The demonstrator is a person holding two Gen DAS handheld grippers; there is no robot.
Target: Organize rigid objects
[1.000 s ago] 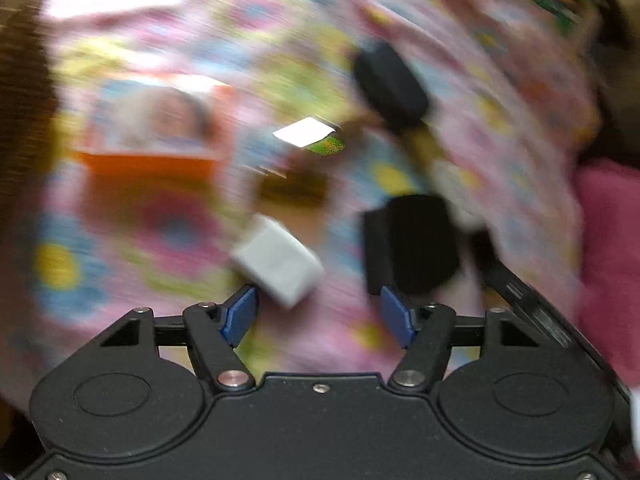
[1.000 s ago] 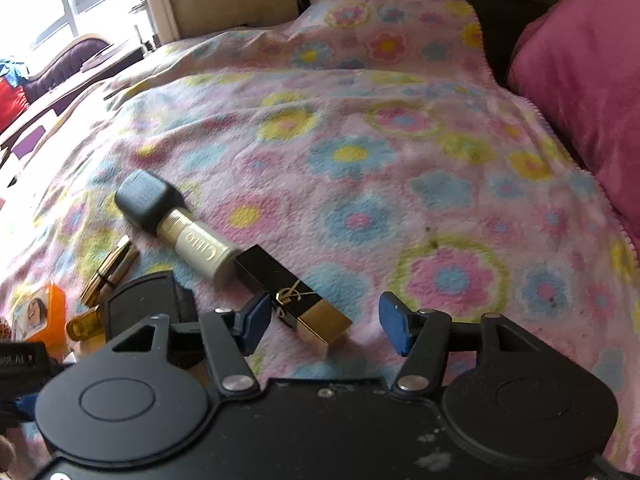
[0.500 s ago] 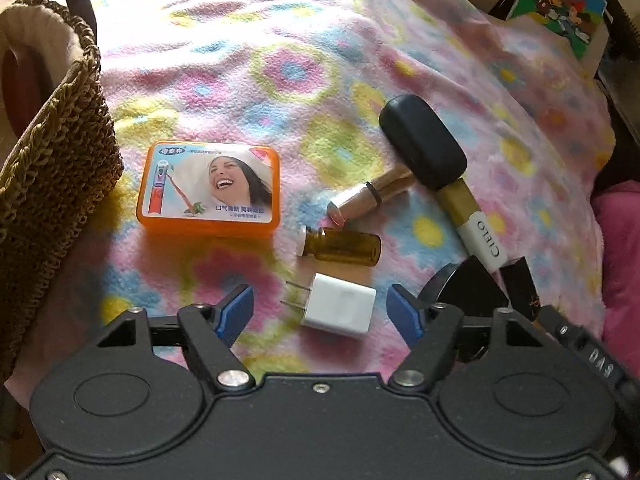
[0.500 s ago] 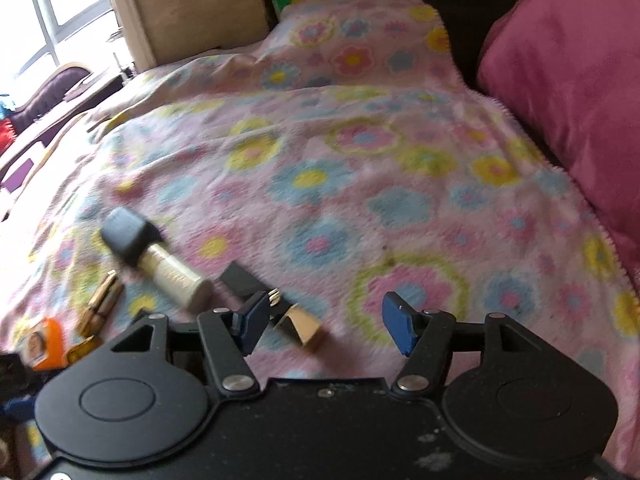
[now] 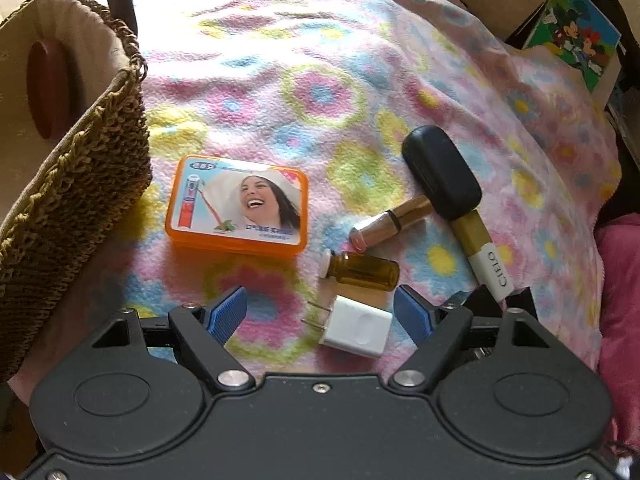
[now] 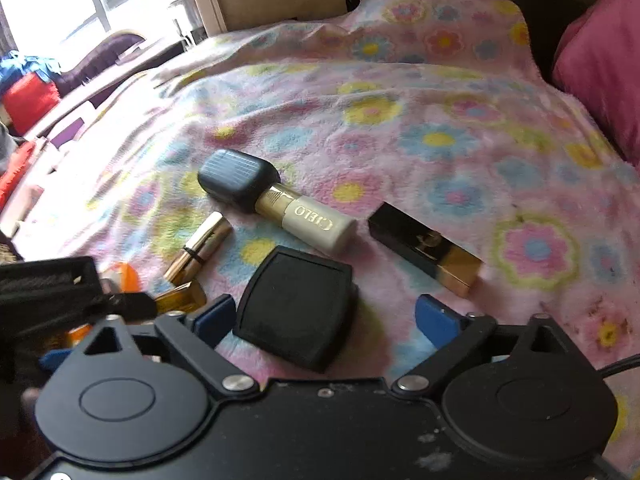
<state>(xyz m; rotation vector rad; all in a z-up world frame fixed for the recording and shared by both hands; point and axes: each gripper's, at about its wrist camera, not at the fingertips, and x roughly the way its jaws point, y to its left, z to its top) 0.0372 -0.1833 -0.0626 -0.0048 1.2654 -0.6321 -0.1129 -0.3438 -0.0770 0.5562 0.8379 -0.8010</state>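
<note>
Grippers both spread, jaws just widened: left gripper [image 5: 320, 312] straddled white charger [image 5: 354, 330] on blanket [image 5: 320, 92], right gripper [image 6: 324, 314] bracketed black compact [image 6: 296, 304]; advisable to centre pads before clamping, then carry to basket [image 5: 76, 184].

Light source: daylight from the window [image 6: 60, 4] at far left, overexposed to white.
Glare: the blanket [image 5: 320, 92] is washed out at far left in both views.
Shadows: soft, short, falling toward the near right of the objects.
Sharpness: both views mostly sharp; slight softness at the right edge.
Distortion: strong fisheye bending at the edges; the basket [image 5: 68, 184] wall curves.
</note>
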